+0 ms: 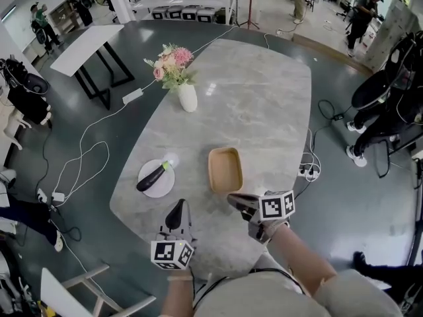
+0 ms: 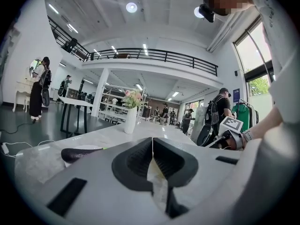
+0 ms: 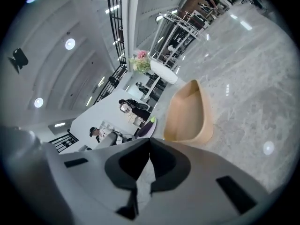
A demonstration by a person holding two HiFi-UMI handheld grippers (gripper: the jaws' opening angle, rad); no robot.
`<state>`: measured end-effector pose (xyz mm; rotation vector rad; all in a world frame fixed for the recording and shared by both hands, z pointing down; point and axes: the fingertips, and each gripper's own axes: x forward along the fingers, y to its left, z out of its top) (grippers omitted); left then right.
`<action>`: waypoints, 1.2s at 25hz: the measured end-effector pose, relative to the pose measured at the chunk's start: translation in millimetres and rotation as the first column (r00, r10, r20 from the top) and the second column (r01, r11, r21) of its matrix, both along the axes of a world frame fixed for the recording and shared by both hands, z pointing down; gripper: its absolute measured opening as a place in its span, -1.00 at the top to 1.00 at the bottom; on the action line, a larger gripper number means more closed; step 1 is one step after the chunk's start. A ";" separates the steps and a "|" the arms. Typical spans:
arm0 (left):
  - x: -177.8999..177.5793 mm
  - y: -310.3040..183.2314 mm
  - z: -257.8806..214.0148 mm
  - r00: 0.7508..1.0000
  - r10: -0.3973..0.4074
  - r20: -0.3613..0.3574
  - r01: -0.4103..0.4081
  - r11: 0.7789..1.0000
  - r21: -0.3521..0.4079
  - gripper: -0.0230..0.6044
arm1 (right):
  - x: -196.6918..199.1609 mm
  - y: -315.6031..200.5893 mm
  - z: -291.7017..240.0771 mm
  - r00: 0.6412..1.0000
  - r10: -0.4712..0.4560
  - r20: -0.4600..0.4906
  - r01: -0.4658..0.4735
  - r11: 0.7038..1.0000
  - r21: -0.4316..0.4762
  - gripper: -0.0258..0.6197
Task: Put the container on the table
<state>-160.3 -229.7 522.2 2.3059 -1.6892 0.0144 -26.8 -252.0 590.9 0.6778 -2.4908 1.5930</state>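
Observation:
The container, a shallow tan tray (image 1: 225,169), lies flat on the grey marble table (image 1: 264,104), near its front half. In the right gripper view the same tray (image 3: 188,113) lies just beyond the jaws, apart from them. My right gripper (image 1: 236,201) hovers just behind the tray's near rim, shut with nothing between its jaws (image 3: 149,143). My left gripper (image 1: 176,212) is lower left of the tray, near the table's front edge, its jaws shut and empty (image 2: 152,146).
A white plate (image 1: 156,177) carrying a dark eggplant (image 1: 151,177) sits left of the tray. A white vase with pink flowers (image 1: 187,96) stands farther back. Cables and a power strip (image 1: 308,172) lie on the floor beside the table; people stand around the room.

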 end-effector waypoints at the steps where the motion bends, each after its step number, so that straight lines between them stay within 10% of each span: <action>1: 0.6 -0.1 -1.1 1.000 0.003 0.000 -0.003 1.000 0.002 0.90 | 3.2 -2.0 -4.3 1.000 0.008 -0.007 -0.008 1.000 0.023 0.90; 17: 4.2 -2.8 -21.3 0.999 0.039 0.011 -0.039 0.998 0.044 0.90 | 41.2 -21.3 -69.4 0.984 0.144 -0.109 -0.083 0.897 0.434 0.90; 30: 1.4 -5.4 -35.7 0.998 0.056 0.018 -0.057 0.996 0.075 0.90 | 55.5 -23.6 -94.2 0.954 0.238 -0.181 -0.085 0.797 0.598 0.90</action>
